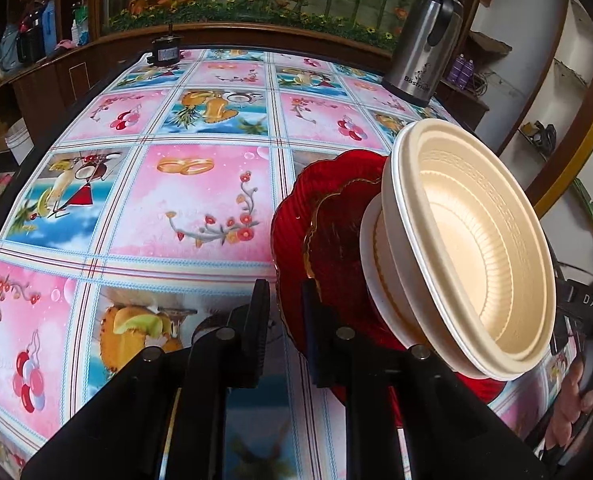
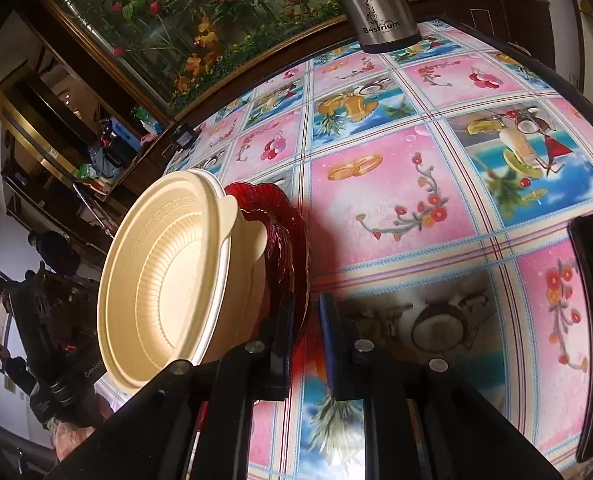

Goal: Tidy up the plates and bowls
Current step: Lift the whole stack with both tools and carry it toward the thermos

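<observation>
A stack stands on the patterned tablecloth [image 1: 184, 208]: two red glass plates [image 1: 332, 240] with nested cream bowls [image 1: 480, 240] on top. My left gripper [image 1: 286, 314] straddles the near left rim of the lower red plate. A sliver of cloth shows between the rim and the left finger, so the pads do not press on it. In the right wrist view the bowls [image 2: 168, 280] sit on the red plates [image 2: 284, 216]. My right gripper [image 2: 304, 320] straddles the opposite rim, with a gap beside its right finger. Both are narrowly open.
A steel thermos jug [image 1: 424, 40] stands at the table's far right corner, and a small black device [image 1: 166, 50] at the far left edge. A dark object [image 2: 592, 320] lies at the right edge of the right wrist view. Shelves and a wooden cabinet surround the table.
</observation>
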